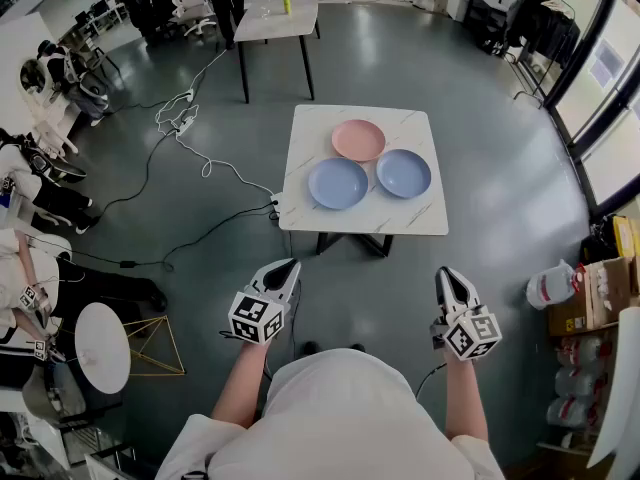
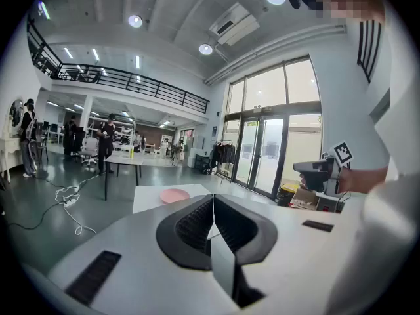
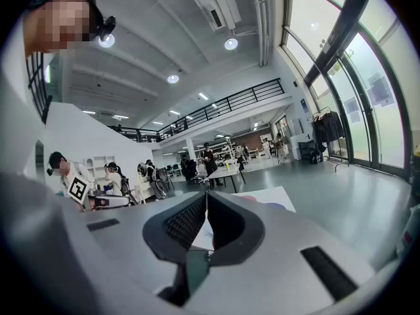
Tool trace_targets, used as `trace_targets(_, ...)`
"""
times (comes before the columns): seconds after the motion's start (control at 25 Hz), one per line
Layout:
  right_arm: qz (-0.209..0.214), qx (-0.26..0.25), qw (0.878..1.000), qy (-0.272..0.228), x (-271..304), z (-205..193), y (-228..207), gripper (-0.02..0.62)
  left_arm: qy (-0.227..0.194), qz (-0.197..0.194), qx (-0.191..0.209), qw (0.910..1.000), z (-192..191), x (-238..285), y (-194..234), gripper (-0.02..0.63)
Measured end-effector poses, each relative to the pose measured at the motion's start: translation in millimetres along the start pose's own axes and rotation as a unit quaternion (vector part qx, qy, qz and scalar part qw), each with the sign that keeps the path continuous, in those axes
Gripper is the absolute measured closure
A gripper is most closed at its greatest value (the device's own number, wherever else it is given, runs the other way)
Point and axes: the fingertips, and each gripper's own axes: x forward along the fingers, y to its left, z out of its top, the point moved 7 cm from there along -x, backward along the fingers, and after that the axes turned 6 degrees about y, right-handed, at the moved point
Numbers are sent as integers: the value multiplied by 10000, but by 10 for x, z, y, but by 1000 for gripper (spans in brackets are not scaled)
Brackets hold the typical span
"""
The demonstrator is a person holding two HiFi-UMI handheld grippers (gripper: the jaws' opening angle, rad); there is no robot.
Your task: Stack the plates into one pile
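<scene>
With left gripper (image 1: pixel 288 268) and right gripper (image 1: pixel 448 276) both closed and empty, pinch the pink plate (image 1: pixel 358 139) and blue plates (image 1: pixel 337 183) (image 1: pixel 403 172), likely light, rigid and slick, at the raised rim.

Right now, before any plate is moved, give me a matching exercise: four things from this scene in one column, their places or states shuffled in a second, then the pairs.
Column one
1. pink plate
2. blue plates
3. left gripper
4. table

Column two
A. jaws together, nothing between them, held short of the table
B. side by side on the near half of the tabletop
C. white top on dark legs, bearing all three plates
D. alone on the far half of the tabletop

Pairs: 1-D, 2-B, 3-A, 4-C
</scene>
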Motion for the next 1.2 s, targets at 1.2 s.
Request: trace_targets(1.2,200,377,9990,95,-56,-66,-249,566,205,120,-71,9997,-78,111,-218,592)
